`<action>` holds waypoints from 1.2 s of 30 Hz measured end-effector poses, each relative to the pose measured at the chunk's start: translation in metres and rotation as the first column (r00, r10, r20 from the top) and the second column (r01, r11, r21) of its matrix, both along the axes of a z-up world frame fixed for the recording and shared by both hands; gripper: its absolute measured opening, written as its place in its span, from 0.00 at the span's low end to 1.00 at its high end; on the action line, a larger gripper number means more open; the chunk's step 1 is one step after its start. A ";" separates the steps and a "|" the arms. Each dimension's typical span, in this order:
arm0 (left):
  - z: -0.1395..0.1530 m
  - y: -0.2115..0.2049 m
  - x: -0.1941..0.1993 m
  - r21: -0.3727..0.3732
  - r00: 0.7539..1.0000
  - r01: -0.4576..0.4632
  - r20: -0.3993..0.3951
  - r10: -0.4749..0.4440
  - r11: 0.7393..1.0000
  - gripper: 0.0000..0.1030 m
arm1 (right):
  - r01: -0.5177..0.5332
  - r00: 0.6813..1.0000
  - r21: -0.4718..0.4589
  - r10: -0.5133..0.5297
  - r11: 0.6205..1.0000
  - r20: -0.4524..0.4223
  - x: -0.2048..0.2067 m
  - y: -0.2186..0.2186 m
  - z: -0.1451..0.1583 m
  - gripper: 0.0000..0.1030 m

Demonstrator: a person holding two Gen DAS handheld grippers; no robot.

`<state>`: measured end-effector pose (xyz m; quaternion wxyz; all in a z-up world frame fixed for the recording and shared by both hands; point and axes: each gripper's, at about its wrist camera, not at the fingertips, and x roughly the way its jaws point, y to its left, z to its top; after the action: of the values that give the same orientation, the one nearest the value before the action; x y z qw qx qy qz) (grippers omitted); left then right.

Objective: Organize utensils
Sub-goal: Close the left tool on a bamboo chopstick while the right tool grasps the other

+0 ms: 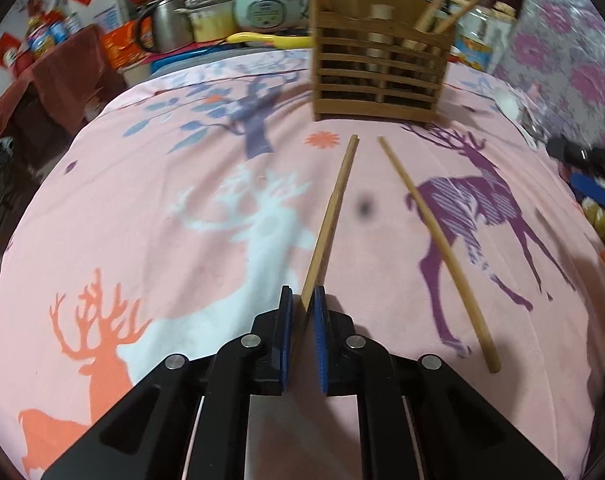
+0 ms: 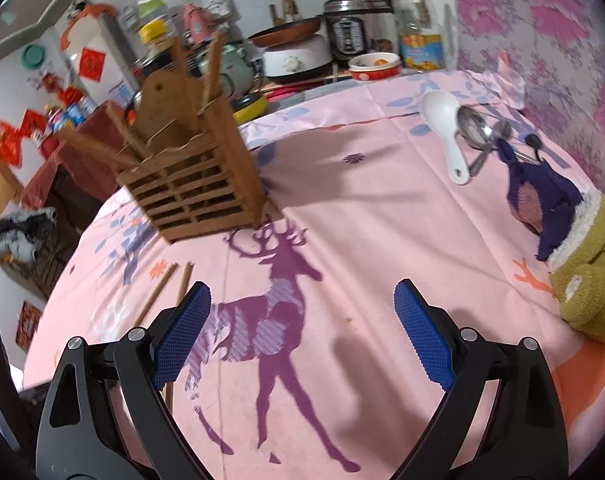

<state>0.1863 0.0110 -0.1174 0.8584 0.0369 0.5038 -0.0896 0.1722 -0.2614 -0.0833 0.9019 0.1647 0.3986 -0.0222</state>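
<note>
1. A wooden chopstick (image 1: 334, 216) is clamped at its near end between the blue pads of the left gripper (image 1: 302, 300), whose fingers are closed on it; the stick points forward toward the holder.
2. A second chopstick (image 1: 434, 244) lies loose on the cloth just right of the held one, angled so the far tips of the two come near each other. From the right wrist view both sticks show only as short ends (image 2: 170, 284) beside the left finger of that gripper.
3. The right gripper (image 2: 302, 320) hangs over the cloth with its fingers spread wide, nothing between them.
4. The surface is a pink tablecloth (image 1: 162, 168) printed with deer in purple, white and orange, plus a bluish tree.
5. A slatted wooden utensil holder (image 1: 378, 72) stands upright on the far part of the cloth, beyond the chopstick tips. Several more chopsticks (image 1: 442, 4) lean inside it, jutting above the rim.
6. Far right on the cloth lie a white plastic spoon (image 2: 442, 128) and metal spoons (image 2: 478, 128), touching in a small heap.
7. A gloved hand in a green sleeve (image 2: 582, 264) rests at the right edge.
8. Behind the table: a rice cooker (image 1: 266, 4), a kettle (image 1: 166, 24), a pressure cooker (image 2: 354, 24), jars and red paper decorations on the wall.
</note>
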 end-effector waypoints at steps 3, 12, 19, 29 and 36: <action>0.000 0.008 0.007 -0.034 0.999 -0.030 -0.014 0.030 0.999 0.13 | -0.058 0.998 -0.036 0.058 0.998 -0.013 -0.001 0.017 -0.003 0.87; -0.001 0.034 0.017 -0.186 0.994 -0.090 -0.080 0.076 0.978 0.13 | -0.311 0.950 -0.117 0.304 0.943 -0.073 -0.042 0.078 -0.018 0.86; -0.001 0.039 0.019 -0.222 0.991 -0.104 -0.102 0.083 0.970 0.13 | -0.512 0.859 -0.200 0.499 0.835 -0.116 -0.070 0.125 -0.024 0.50; 0.001 0.017 0.008 -0.164 0.998 -0.012 -0.066 0.001 0.986 0.14 | -0.414 0.907 -0.175 0.390 0.893 -0.159 -0.063 0.095 -0.031 0.06; 0.001 -0.005 -0.019 -0.095 0.996 0.088 -0.024 -0.090 0.992 0.45 | -0.366 0.925 -0.092 0.351 0.926 -0.144 -0.069 0.062 -0.034 0.08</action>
<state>0.1672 0.0062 -0.1163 0.8471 0.0179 0.5090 -0.1517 0.1034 -0.1995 -0.1169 0.8721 0.0341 0.4756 0.1099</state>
